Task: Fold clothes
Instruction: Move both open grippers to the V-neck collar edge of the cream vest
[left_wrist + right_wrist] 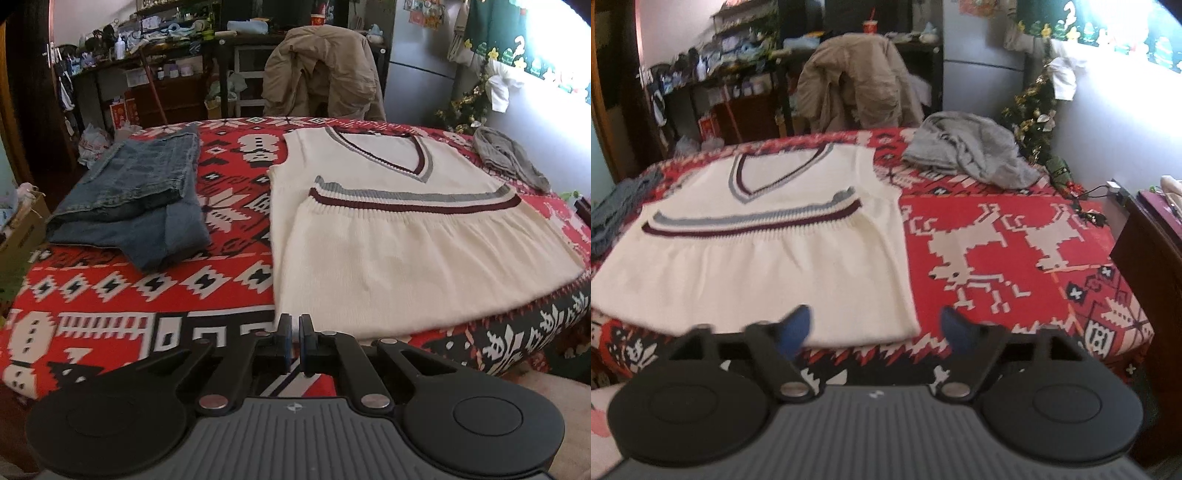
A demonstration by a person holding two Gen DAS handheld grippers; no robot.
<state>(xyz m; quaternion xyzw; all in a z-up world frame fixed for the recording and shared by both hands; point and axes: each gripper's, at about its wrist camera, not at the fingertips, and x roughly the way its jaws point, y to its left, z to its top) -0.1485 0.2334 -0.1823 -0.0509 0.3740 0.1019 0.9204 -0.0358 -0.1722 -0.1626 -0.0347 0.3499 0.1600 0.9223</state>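
Cream knit vest [406,236] lies folded hem-over-chest on the patterned desk [110,295]: soft, light, floppy. Best pinched at its near corners. Left gripper [294,345] pressed together, empty; right gripper [875,328] spread.

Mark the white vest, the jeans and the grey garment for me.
white vest [417,266], left wrist view, folded-up lower body
jeans [144,192], left wrist view, top folded layer
grey garment [975,151], right wrist view, middle of heap

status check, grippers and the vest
Left gripper shut, empty. Right gripper open, empty. Cream vest folded once. Nothing in the way.
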